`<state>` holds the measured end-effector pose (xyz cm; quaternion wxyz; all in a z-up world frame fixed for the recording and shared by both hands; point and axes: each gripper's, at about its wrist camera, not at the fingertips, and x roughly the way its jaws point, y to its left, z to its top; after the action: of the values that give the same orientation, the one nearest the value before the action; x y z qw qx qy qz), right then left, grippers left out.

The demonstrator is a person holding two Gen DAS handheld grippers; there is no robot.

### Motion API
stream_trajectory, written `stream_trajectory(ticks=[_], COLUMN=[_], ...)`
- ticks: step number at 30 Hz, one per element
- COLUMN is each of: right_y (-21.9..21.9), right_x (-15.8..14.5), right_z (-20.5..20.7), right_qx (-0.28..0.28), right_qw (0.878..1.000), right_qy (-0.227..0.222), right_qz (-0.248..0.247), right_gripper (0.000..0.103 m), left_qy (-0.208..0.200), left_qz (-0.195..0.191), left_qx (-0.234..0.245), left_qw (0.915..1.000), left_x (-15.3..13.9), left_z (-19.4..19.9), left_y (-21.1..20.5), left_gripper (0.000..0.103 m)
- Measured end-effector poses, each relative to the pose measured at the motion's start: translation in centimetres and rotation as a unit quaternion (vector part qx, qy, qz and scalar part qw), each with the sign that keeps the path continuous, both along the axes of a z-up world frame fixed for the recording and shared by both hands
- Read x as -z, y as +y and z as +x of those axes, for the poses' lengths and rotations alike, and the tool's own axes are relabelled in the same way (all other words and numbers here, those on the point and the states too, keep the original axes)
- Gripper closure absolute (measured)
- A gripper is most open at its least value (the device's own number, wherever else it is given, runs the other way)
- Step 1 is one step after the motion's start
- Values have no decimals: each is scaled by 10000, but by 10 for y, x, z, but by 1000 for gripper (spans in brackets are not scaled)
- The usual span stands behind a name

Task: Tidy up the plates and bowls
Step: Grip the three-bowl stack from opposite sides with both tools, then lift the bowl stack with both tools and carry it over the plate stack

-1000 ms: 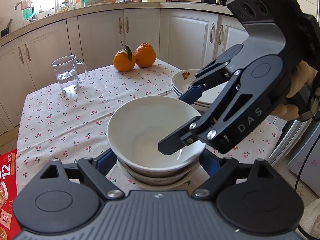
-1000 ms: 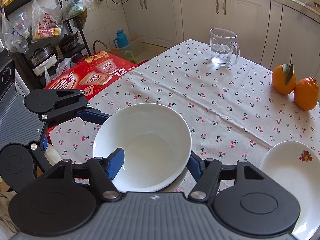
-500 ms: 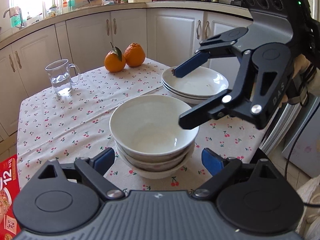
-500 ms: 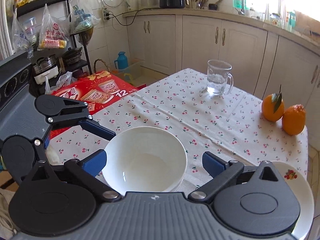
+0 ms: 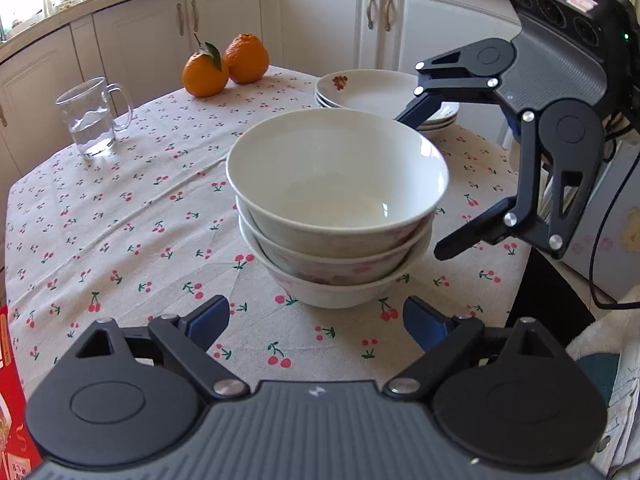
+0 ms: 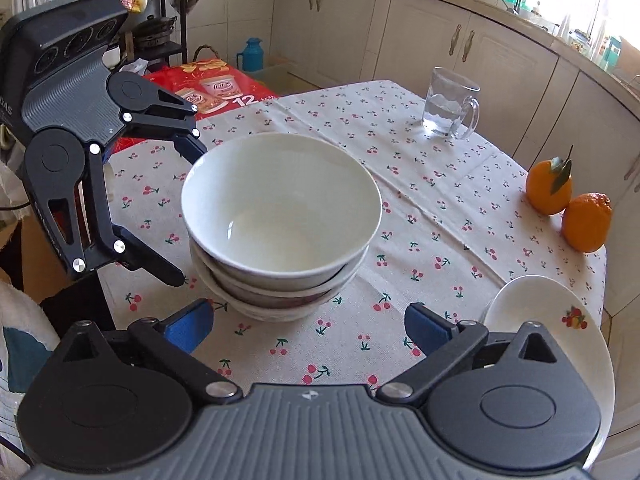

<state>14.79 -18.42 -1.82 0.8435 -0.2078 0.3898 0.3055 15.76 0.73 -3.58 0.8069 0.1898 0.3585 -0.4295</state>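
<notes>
With both my left gripper (image 5: pixel 316 318) and right gripper (image 6: pixel 306 326) spread apart and empty, a careless swing could topple the stacked bowls (image 5: pixel 336 208).

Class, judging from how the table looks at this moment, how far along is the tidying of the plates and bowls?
Nearly finished, it seems. Done: three bowls sit nested in one stack, and the plates form a pile beside the oranges. In hand: nothing; the left gripper and right gripper, jaws just opened, stand open and clear of the stack. Left: no loose dish shows on the tablecloth.
</notes>
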Motion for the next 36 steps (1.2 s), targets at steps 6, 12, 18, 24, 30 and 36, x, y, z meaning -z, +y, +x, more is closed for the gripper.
stream_trajectory(ticks=[6, 12, 18, 24, 30, 36], right_y=[10, 15, 17, 16, 16, 15], right_x=[17, 18, 18, 19, 17, 16], right_z=[7, 17, 27, 32, 33, 36], right_qx=[-489, -898, -1124, -1204, -1289, -1332], right_qw=[9987, 9954, 9931, 9919, 9904, 9894], right_qy=[46, 51, 245, 399, 491, 580], right_qz=[-154, -314, -228, -96, -52, 65], right_gripper=[0, 0, 0, 2, 7, 11], left_qy=[108, 74, 66, 132, 138, 185], left_qz=[19, 49, 169, 165, 144, 176], left_qx=[485, 945, 1374, 1557, 1705, 1800], left_qw=[9988, 9955, 9904, 9876, 9852, 9833], left_x=[5, 1, 2, 3, 1, 4], left_z=[14, 24, 28, 34, 37, 42], left_y=[-4, -6, -11, -14, -14, -16], left_gripper=[10, 10, 12, 16, 17, 19])
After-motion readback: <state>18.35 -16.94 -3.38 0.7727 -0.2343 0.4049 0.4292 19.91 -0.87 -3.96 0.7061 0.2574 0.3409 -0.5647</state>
